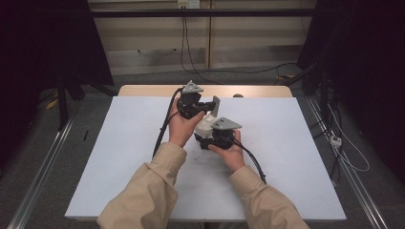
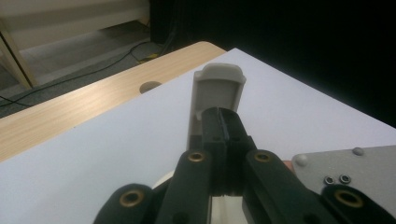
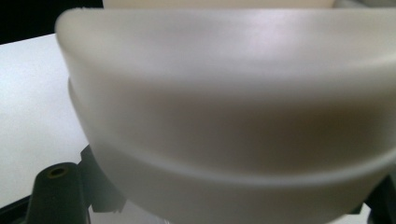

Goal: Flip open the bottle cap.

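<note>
A white plastic box [image 1: 204, 125] is held just above the white mat [image 1: 286, 143] at mid-table. Its flat lid [image 1: 217, 106] stands upright. My left gripper [image 1: 211, 106] comes in from the left and is shut on that lid. In the left gripper view the lid [image 2: 218, 86] rises past the closed black fingertips [image 2: 215, 123]. My right gripper [image 1: 210, 133], under its grey plate [image 1: 226, 124], is shut on the box body. The curved white body [image 3: 224, 93] sits very close in the right gripper view, with a black finger [image 3: 56, 186] beside it at the lower left.
The mat covers a wooden table [image 1: 143, 90] whose far strip holds a round hole [image 1: 237, 96]. Cables trail from both grippers toward the person. Dark frame posts and floor cables stand beyond the table.
</note>
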`<state>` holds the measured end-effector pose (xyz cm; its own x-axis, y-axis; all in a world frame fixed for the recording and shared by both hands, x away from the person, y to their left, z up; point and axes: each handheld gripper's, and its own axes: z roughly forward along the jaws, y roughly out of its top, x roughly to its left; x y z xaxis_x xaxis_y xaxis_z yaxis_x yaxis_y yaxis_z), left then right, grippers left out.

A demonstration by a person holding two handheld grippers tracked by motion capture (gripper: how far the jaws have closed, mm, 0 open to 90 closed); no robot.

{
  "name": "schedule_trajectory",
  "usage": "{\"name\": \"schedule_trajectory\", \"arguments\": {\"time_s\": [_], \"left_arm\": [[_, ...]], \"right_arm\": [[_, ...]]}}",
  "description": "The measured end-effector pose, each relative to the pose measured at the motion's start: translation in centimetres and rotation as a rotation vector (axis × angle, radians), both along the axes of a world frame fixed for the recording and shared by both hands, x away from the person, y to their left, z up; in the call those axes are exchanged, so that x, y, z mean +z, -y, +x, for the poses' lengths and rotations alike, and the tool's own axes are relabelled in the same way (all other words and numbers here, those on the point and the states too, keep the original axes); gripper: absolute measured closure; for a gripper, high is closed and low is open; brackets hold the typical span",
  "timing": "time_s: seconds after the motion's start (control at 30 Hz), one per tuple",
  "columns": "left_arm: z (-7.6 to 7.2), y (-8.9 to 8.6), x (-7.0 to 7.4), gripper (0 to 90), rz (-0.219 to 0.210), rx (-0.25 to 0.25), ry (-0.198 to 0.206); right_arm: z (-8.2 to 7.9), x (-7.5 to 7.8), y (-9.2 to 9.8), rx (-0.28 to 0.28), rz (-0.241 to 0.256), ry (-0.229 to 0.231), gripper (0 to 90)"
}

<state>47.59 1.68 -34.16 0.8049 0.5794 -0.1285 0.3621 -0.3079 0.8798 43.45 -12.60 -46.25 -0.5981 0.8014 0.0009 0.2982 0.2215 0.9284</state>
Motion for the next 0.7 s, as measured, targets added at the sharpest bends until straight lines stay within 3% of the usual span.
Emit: {"name": "schedule_trajectory", "arguments": {"time_s": [0.7], "left_arm": [[0.79, 0.73, -0.53, 90.0, 0.002, -0.002, -0.012]], "right_arm": [[0.0, 0.0, -0.01, -0.001, -0.001, -0.001, 18.7]]}}
